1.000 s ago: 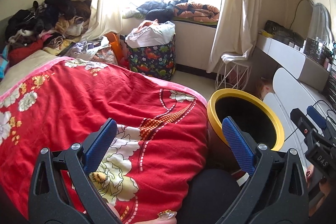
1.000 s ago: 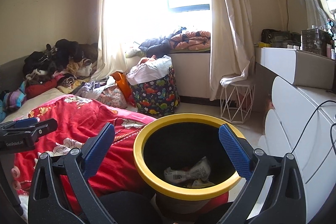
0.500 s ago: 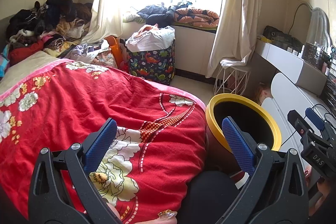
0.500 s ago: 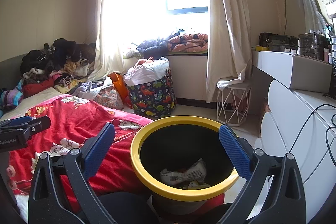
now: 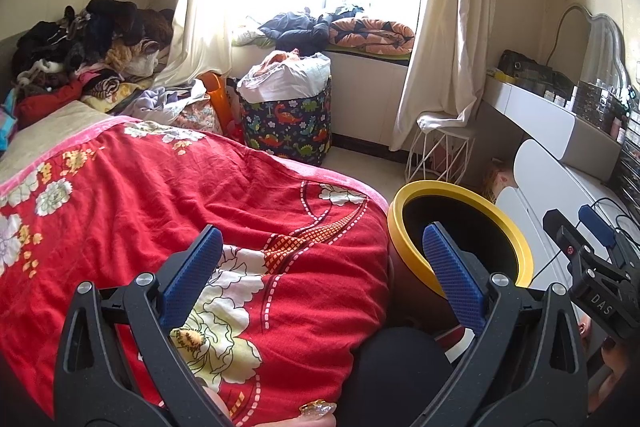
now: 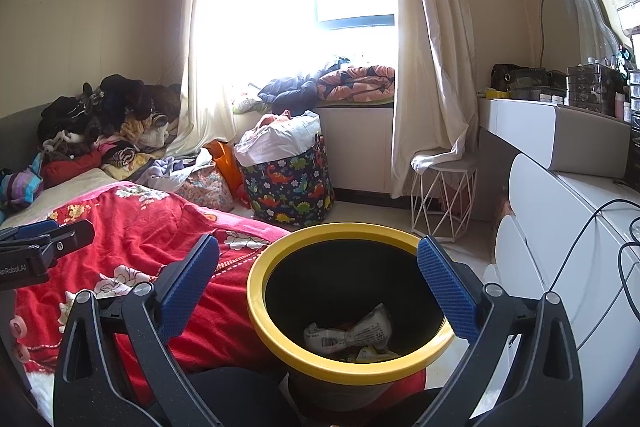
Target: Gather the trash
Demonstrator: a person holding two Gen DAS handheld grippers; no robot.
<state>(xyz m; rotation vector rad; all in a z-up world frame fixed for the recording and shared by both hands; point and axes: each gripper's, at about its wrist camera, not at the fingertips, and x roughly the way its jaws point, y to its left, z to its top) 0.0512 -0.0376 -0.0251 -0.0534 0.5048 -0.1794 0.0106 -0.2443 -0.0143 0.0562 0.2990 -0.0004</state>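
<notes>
A yellow-rimmed black trash bin [image 6: 348, 359] stands beside the bed, right under my right gripper [image 6: 318, 259], which is open and empty. Crumpled white wrappers [image 6: 352, 333] lie at the bin's bottom. In the left wrist view the bin [image 5: 460, 187] is at the right, and my left gripper [image 5: 320, 247] is open and empty above the red floral blanket [image 5: 160, 195]. No loose trash shows on the blanket.
A dinosaur-print laundry basket [image 6: 290, 183] full of clothes stands by the window. A white wire stool [image 6: 442, 199] is to its right. White drawers [image 6: 560, 247] with cables line the right side. Clothes [image 5: 88, 55] are piled at the bed's head.
Both grippers have risen and tilted up slightly; the bin and bed sit lower in each view. Both grippers stay open and empty.
</notes>
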